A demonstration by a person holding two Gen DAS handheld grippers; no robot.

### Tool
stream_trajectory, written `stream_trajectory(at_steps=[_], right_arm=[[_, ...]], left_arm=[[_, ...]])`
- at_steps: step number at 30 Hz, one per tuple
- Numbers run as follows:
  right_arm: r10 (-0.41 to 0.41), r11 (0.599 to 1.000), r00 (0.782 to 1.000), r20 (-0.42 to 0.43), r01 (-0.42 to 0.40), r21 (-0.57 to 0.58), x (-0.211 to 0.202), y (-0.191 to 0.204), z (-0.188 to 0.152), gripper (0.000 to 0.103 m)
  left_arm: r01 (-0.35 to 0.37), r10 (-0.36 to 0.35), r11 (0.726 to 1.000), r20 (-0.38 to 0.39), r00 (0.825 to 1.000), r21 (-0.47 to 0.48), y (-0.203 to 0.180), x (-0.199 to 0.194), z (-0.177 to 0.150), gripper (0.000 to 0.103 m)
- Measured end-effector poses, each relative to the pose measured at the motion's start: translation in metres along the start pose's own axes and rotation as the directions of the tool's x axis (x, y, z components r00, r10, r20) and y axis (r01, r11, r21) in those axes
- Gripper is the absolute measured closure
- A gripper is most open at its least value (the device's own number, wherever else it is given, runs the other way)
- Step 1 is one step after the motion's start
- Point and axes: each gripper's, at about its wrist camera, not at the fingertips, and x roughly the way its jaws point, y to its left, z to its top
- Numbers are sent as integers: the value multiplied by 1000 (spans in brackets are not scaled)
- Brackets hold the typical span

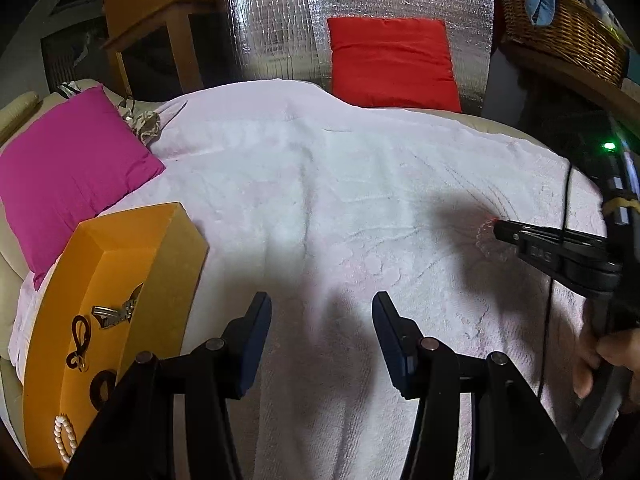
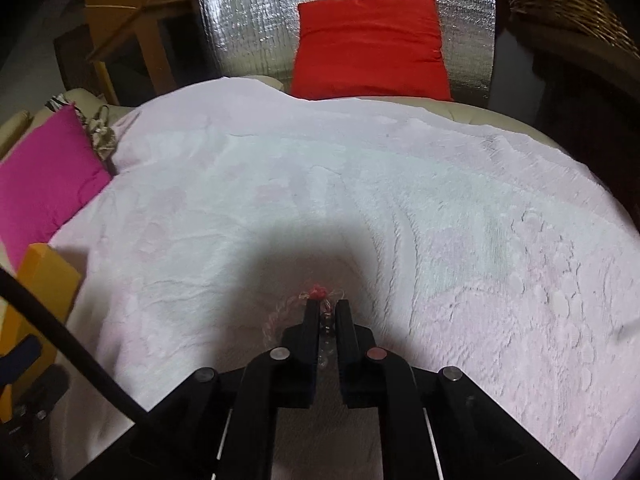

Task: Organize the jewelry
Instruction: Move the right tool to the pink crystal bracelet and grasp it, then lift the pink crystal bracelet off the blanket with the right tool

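A clear beaded bracelet with a red knot is lying on the pink towel covering the bed, at about 6 o'clock in the right wrist view. The right hand-held gripper is closing narrowly around its near arc; whether the bracelet is actually lifting off the towel cannot be told.

At 8 o'clock in the left wrist view, the orange tray is already holding a pearl bracelet, two dark loops, and a metal clip, so most pieces appear sorted. Judging from this, the clear bracelet is the last loose item, with its carry to the tray remaining.

The left hand-held gripper is hovering wide and empty above the towel, just right of the tray.
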Motion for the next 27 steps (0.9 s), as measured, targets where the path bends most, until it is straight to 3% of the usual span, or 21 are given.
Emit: stream_trajectory(at_steps=[7,15,21,27], right_arm=[[100,994,995,8,-101,41,-40,-7,-15,94],[174,974,985,-2,-172,145,-85,-45,-48,94],[262,938,965,-6,-253,237,-80,-66,-48,94],[291,929,947,-136,-246,276,-49,-64,-51,91]], left_arm=[[10,-10,1000,7,1000,8,-3,-5,-4,50],[39,-39,999,-9,999,26,-12,-6,-8,50],[56,-56,997,-11,998,48,-23,-5,-9,49],[61,-60,994,-19,998,85,-33,-1,-10,49]])
